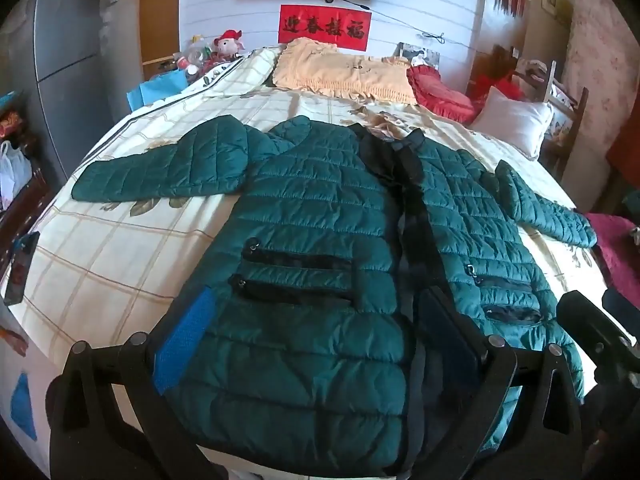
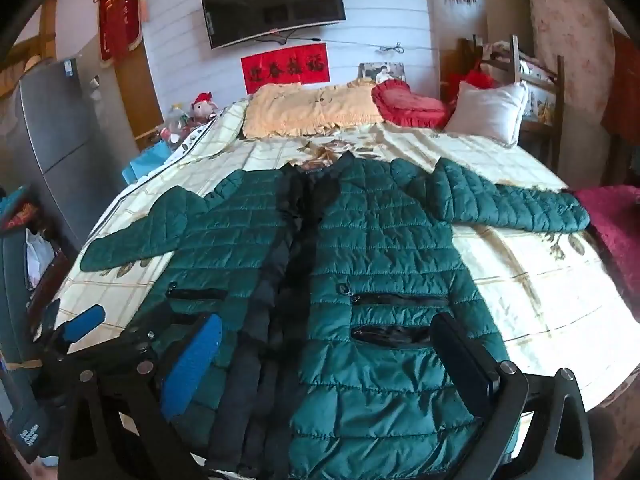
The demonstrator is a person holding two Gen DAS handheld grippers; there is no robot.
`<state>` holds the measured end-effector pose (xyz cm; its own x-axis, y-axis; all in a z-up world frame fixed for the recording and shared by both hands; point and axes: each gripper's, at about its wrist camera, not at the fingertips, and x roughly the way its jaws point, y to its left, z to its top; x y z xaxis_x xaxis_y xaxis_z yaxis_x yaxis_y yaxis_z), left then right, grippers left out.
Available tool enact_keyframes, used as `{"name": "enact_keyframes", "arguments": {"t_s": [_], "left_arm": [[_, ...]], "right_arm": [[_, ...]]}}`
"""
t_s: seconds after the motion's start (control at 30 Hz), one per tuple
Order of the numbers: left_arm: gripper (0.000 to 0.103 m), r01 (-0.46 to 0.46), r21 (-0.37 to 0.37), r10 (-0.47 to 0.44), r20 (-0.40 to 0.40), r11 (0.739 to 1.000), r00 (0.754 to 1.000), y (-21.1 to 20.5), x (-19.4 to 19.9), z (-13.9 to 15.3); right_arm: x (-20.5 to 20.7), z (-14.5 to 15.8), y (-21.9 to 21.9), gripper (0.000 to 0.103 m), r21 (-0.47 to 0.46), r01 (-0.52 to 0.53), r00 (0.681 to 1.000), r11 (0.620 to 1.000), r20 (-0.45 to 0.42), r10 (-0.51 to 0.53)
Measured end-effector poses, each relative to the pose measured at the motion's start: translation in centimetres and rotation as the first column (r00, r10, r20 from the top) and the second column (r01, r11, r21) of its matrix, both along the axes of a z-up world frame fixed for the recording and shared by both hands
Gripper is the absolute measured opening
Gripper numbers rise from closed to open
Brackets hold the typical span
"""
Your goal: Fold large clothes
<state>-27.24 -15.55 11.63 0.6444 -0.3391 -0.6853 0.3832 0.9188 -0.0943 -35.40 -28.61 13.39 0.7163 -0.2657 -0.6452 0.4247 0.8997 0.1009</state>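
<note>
Both rigs angled down over the bed [image 1: 120, 264], which I see from its foot end. Green quilted jacket [image 1: 320, 208] lies flat on the checked floral bedcover, front up, collar toward the headboard wall, both sleeves spread outward; left sleeve [image 1: 160, 172] reaches toward the bed's left edge, right sleeve [image 2: 516, 204] ends just beside a magenta cloth [image 2: 616, 216]. Dark inner lining shows along the open front. Zip pockets on both front panels: the upper ones look closed, the lower right pocket [image 2: 390, 334] gapes a little, contents not readable. My left gripper [image 1: 316, 344] hangs above the jacket's lower left panel, fingers spread as wide as they go, nothing between them, blue pad [image 1: 184, 344] on one side. My right gripper [image 2: 328, 364] sits over the lower right panel, fingers likewise fully apart and empty; whether the tips touch the fabric I cannot tell. At the head of the bed: yellow fringed pillow [image 1: 340, 72], red cushion [image 1: 440, 92], white pillow [image 1: 516, 120]. A grey fridge [image 1: 68, 64] stands at left, a television [image 2: 272, 4] hangs on the wall above a red banner [image 2: 286, 66]. Dark phone-like object [image 1: 22, 268] rests near the bed's left edge. Clutter of bottles and a stuffed toy [image 1: 228, 42] beside the bed's far left corner, too small to sort.
</note>
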Motion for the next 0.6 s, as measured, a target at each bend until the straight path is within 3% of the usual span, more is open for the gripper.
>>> {"name": "enact_keyframes", "arguments": {"t_s": [0.6], "left_arm": [[0.102, 0.01, 0.026, -0.01, 0.008, 1.0, 1.0, -0.05, -0.49, 0.0]], "right_arm": [[-0.31, 0.08, 0.21, 0.103, -0.028, 0.004, 1.0, 1.0, 0.013, -0.004]]}}
